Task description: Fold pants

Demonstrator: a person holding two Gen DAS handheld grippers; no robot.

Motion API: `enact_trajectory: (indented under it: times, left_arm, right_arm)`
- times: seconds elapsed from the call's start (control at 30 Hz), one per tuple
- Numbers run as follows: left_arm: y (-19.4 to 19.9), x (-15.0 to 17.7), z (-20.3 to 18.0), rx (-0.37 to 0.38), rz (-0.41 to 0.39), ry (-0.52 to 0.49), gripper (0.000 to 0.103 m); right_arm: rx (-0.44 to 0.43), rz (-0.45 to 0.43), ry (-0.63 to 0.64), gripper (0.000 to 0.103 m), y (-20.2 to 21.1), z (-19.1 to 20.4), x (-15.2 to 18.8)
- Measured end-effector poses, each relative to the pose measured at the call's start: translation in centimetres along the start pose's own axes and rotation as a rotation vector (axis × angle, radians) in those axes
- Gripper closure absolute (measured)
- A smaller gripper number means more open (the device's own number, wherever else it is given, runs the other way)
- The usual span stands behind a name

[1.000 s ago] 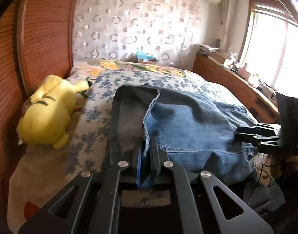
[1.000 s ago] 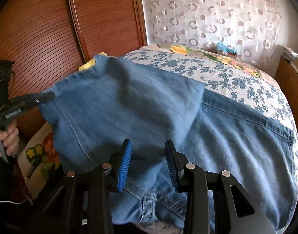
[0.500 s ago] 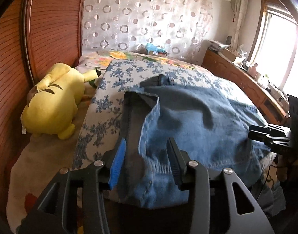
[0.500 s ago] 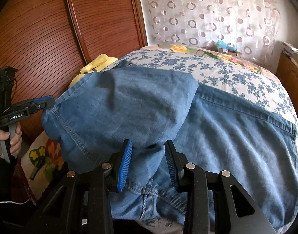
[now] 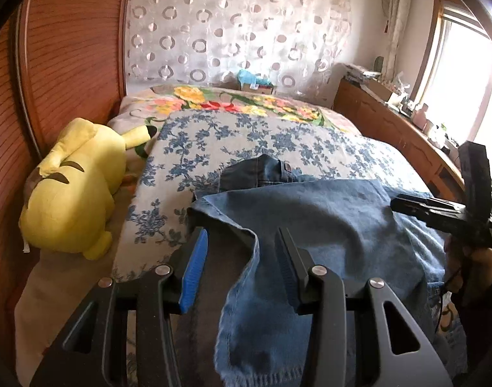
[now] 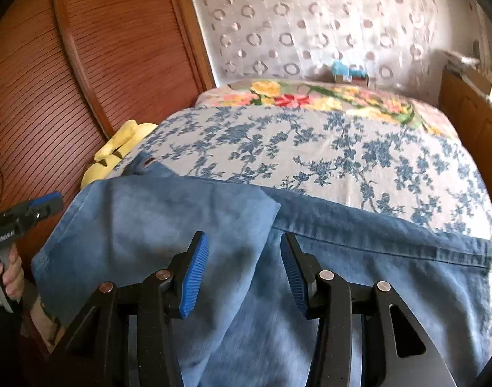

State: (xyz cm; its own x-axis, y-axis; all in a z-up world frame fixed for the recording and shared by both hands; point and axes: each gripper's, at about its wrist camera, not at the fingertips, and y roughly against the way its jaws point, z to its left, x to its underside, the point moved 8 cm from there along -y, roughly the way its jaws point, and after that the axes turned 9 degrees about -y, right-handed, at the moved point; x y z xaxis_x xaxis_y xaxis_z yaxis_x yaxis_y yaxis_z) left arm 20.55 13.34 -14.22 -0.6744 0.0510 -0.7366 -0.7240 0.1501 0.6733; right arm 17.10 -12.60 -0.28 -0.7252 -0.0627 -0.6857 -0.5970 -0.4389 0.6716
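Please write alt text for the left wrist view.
Blue jeans lie folded on a floral bedspread, their edge between the open left gripper fingers. A yellow plush toy lies left; the right gripper reaches in.

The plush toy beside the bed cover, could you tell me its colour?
Yellow plush toy, shown best in the left wrist view.

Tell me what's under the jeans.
The jeans lie on a blue-flowered cover spread over the bed; beyond it a bright floral sheet shows. A folded-over leg covers part of the jeans. What lies beneath that denim is hidden.
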Motion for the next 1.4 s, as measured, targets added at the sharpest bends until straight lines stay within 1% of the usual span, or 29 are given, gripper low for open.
enact_trajectory:
  times: [0.1, 0.17, 0.2, 0.27, 0.33, 0.37, 0.4, 0.43, 0.47, 0.5, 0.57, 0.6, 0.63, 0.67, 0.7, 0.73, 0.77, 0.8, 0.87, 0.9, 0.97, 1.03, 1.1, 1.17, 1.2, 1.27, 1.33, 1.4]
  left_arm:
    - [-1.3, 0.1, 0.2, -0.029, 0.033, -0.006, 0.060]
    - [-1.7, 0.3, 0.3, -0.033, 0.038, -0.014, 0.071]
    - [-2.0, 0.4, 0.3, -0.031, 0.047, -0.017, 0.074]
    - [-2.4, 0.7, 0.6, -0.031, 0.061, -0.014, 0.088]
    - [-2.6, 0.8, 0.7, -0.039, 0.062, -0.028, 0.096]
    - [-2.5, 0.8, 0.6, -0.040, 0.057, -0.037, 0.099]
    - [-2.3, 0.7, 0.5, -0.046, 0.043, -0.046, 0.099]
    - [-1.8, 0.5, 0.6, -0.059, 0.017, -0.048, 0.100]
    - [-1.5, 0.2, 0.7, -0.064, -0.001, -0.045, 0.100]
    - [-0.7, -0.4, 0.8, -0.066, -0.036, -0.036, 0.100]
    - [0.0, -1.4, 0.8, -0.060, -0.068, -0.027, 0.100]
    - [0.1, -1.7, 0.7, -0.052, -0.075, -0.025, 0.100]
    - [0.1, -2.2, 0.5, -0.034, -0.077, -0.022, 0.100]
    - [-0.1, -2.4, 0.4, -0.031, -0.073, -0.022, 0.100]
    - [-0.2, -2.6, 0.3, -0.041, -0.069, -0.027, 0.100]
    - [-0.5, -2.8, 0.1, -0.062, -0.061, -0.038, 0.098]
    - [-0.7, -2.8, 0.0, -0.073, -0.051, -0.043, 0.092]
    - [-0.8, -2.8, 0.0, -0.079, -0.043, -0.041, 0.090]
    - [-0.5, -2.7, -0.3, -0.066, -0.049, -0.041, 0.078]
    - [-0.2, -2.6, -0.5, -0.060, -0.056, -0.044, 0.075]
    - [0.3, -2.3, -0.8, -0.060, -0.064, -0.052, 0.057]
    - [0.7, -2.1, -1.5, -0.042, -0.066, -0.066, 0.055]
    - [1.0, -1.9, -2.2, -0.036, -0.061, -0.082, 0.046]
    - [1.6, -1.8, -3.3, -0.018, -0.076, -0.097, 0.035]
    - [1.8, -1.7, -3.9, -0.007, -0.081, -0.102, 0.034]
    - [2.3, -1.5, -5.5, 0.028, -0.093, -0.112, 0.026]
    - [2.6, -1.1, -7.4, 0.066, -0.099, -0.128, 0.025]
    - [2.7, -0.9, -8.8, 0.083, -0.104, -0.140, 0.025]
  right_arm:
    - [-0.023, 0.044, -0.068, 0.055, -2.2, -0.9, -0.9]
    - [-0.048, 0.060, -0.096, 0.055, -3.2, -1.1, -1.5]
    - [-0.059, 0.066, -0.104, 0.055, -3.6, -1.1, -1.6]
    - [-0.083, 0.079, -0.110, 0.055, -4.2, -1.0, -1.8]
    - [-0.106, 0.090, -0.107, 0.055, -4.7, -1.0, -1.8]
    - [-0.122, 0.087, -0.101, 0.061, -4.9, -0.8, -1.9]
    - [-0.140, 0.083, -0.092, 0.082, -4.8, -0.6, -1.9]
    - [-0.158, 0.074, -0.078, 0.090, -4.5, -0.5, -2.0]
    - [-0.153, 0.037, -0.065, 0.092, -4.1, -0.7, -2.3]
    - [-0.138, -0.015, -0.058, 0.094, -3.3, -1.0, -2.5]
    - [-0.102, -0.123, -0.060, 0.095, -1.4, -1.6, -2.8]
    - [-0.080, -0.157, -0.065, 0.095, -0.8, -2.0, -2.8]
    - [-0.059, -0.183, -0.066, 0.095, -0.4, -2.4, -2.8]
    - [-0.031, -0.200, -0.067, 0.095, -0.2, -2.8, -2.8]
    - [-0.014, -0.192, -0.069, 0.095, -0.5, -3.1, -2.7]
    - [-0.003, -0.165, -0.075, 0.095, -1.1, -3.3, -2.5]
    - [0.008, -0.135, -0.081, 0.095, -1.9, -3.7, -2.3]
    - [0.018, -0.120, -0.081, 0.095, -2.4, -4.0, -2.3]
    - [0.025, -0.097, -0.080, 0.088, -3.1, -4.4, -2.4]
    - [0.042, -0.092, -0.077, 0.083, -3.3, -4.8, -2.4]
    - [0.056, -0.097, -0.060, 0.081, -3.4, -5.0, -2.8]
    - [0.054, -0.100, -0.034, 0.075, -2.9, -5.1, -2.7]
    - [0.067, -0.111, -0.007, 0.069, -1.9, -4.9, -2.5]
    - [0.067, -0.130, 0.013, 0.065, -0.4, -4.7, -1.7]
    - [0.068, -0.138, 0.016, 0.062, 0.2, -4.9, -1.3]
    - [0.062, -0.156, 0.024, 0.060, 2.1, -5.1, 0.0]
    - [0.065, -0.168, 0.034, 0.059, 3.7, -4.8, 1.1]
    - [0.076, -0.177, 0.039, 0.059, 5.1, -5.3, 2.3]
